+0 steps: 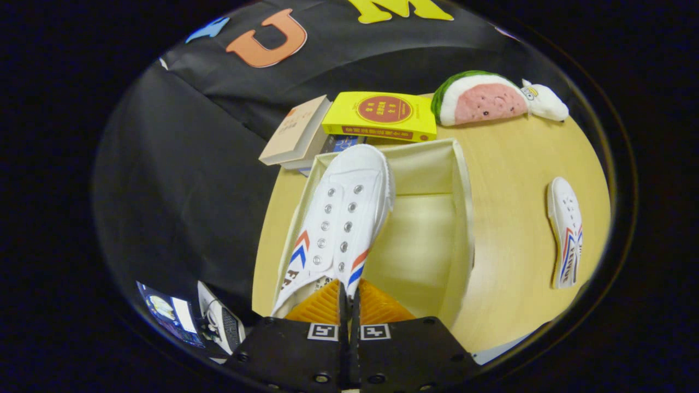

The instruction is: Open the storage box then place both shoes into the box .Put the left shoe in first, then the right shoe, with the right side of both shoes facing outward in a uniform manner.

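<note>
Two white shoes: one [341, 218] pinched at its heel edge between the closed fingers of the single gripper [348, 297] and hanging over the box, the other [566, 232] lying on the table. One open fabric storage box [461, 202]. One wooden table [513, 180]. Three or more books [379, 114] in a pile. One watermelon plush toy [480, 98], one small white plush toy [543, 101]

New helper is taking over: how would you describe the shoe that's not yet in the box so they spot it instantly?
Start at the open storage box on the wooden table. Beyond its side wall, away from the books, one white shoe lies alone. Unlike the shoe pinched in the hand-held gripper over the box, it lies on bare tabletop.
</note>
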Motion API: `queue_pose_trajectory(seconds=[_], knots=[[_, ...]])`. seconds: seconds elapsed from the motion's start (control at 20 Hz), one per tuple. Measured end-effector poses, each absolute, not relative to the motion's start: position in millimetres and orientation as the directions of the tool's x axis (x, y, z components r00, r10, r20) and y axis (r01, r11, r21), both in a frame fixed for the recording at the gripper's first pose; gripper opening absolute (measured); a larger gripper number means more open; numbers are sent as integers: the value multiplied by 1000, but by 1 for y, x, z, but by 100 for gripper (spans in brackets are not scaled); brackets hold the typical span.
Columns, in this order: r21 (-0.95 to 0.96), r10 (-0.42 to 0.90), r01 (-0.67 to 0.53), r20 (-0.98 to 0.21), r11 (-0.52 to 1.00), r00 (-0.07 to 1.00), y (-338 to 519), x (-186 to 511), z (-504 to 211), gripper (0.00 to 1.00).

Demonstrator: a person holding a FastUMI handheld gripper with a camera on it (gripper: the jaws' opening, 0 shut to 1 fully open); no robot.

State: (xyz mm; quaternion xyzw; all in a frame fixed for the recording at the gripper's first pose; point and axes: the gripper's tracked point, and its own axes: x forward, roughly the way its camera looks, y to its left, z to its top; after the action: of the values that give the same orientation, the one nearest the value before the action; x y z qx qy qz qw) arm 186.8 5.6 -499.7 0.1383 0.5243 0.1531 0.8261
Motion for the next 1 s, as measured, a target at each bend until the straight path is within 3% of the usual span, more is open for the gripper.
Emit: queue_pose_trajectory(seconds=[0.4, 1.0], knots=[[288, 291, -62, -894, 956, 341, 32, 202, -567, 0], [237, 257, -112, -940, 965, 226, 41, 210, -581, 2]])
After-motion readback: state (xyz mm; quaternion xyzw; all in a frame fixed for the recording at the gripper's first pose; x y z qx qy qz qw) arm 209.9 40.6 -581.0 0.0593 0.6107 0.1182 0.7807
